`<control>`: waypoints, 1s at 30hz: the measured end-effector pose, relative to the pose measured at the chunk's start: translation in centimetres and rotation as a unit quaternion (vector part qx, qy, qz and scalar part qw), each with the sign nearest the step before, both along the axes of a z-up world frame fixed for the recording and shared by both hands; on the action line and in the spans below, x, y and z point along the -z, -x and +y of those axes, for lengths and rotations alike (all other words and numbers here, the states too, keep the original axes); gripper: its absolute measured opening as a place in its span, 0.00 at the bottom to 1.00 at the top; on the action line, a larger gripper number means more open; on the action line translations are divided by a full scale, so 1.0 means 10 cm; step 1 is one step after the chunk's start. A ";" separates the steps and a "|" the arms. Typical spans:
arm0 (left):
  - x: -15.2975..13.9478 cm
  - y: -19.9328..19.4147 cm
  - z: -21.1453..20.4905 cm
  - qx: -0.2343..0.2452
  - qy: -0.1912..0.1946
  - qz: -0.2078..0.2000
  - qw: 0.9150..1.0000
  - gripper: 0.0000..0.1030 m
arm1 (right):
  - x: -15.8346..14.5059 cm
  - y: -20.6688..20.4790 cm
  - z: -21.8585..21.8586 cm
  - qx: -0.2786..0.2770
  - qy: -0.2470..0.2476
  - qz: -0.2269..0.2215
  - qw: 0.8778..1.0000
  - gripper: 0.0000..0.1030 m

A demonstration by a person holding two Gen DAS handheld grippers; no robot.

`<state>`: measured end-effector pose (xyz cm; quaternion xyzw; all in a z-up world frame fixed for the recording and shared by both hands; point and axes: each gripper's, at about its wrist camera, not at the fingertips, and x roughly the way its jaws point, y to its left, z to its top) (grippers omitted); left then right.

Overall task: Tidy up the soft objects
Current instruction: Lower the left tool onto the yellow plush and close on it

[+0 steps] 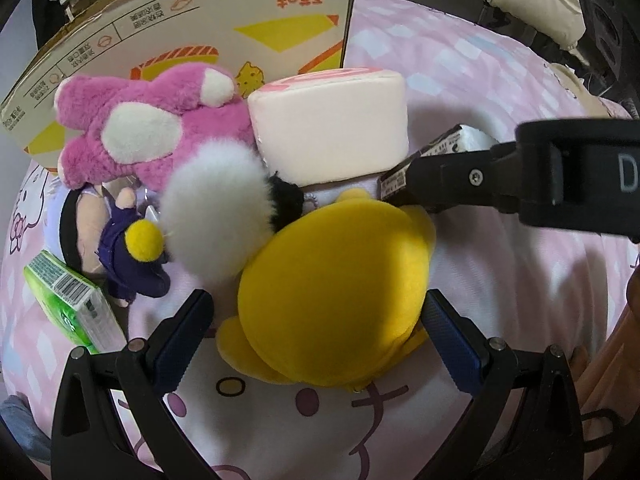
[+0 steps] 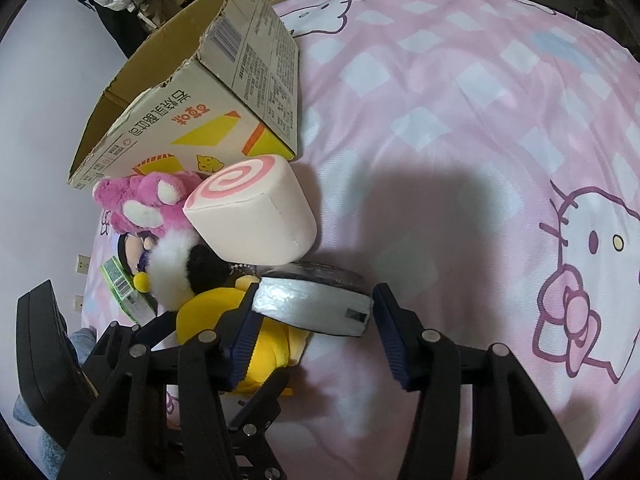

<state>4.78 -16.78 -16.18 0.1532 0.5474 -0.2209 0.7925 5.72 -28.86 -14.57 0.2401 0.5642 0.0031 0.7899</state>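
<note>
A yellow plush (image 1: 332, 304) lies on the pink bed between the open fingers of my left gripper (image 1: 320, 332); the pads stand at its sides, contact unclear. It also shows in the right wrist view (image 2: 208, 312). My right gripper (image 2: 316, 320) is open around a grey and white tissue pack (image 2: 312, 304), which also shows in the left wrist view (image 1: 472, 140) behind the right gripper (image 1: 404, 184). A pink swirl-roll cushion (image 1: 332, 128), a pink bear plush (image 1: 152, 132), a white and black fluffy plush (image 1: 216, 208) and a small purple doll (image 1: 120, 240) lie beside the cardboard box (image 1: 224, 32).
A green tissue pack (image 1: 68, 300) lies at the left. The open cardboard box (image 2: 192, 92) stands at the bed's far left. The pink checked bedcover (image 2: 460, 140) stretches to the right. Clutter and clothes sit beyond the bed's far edge.
</note>
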 end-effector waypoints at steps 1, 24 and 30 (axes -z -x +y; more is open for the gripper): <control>0.01 0.00 -0.01 0.000 0.002 0.000 1.000 0.98 | 0.00 0.00 0.00 -0.001 0.001 0.000 1.000 0.56; -0.07 0.09 0.03 -0.017 0.042 -0.003 0.999 0.61 | -0.10 0.07 0.05 -0.012 0.003 -0.025 1.000 0.51; -0.26 0.10 0.26 -0.033 0.053 -0.025 0.998 0.61 | -0.23 0.12 0.09 -0.017 0.009 -0.056 0.998 0.50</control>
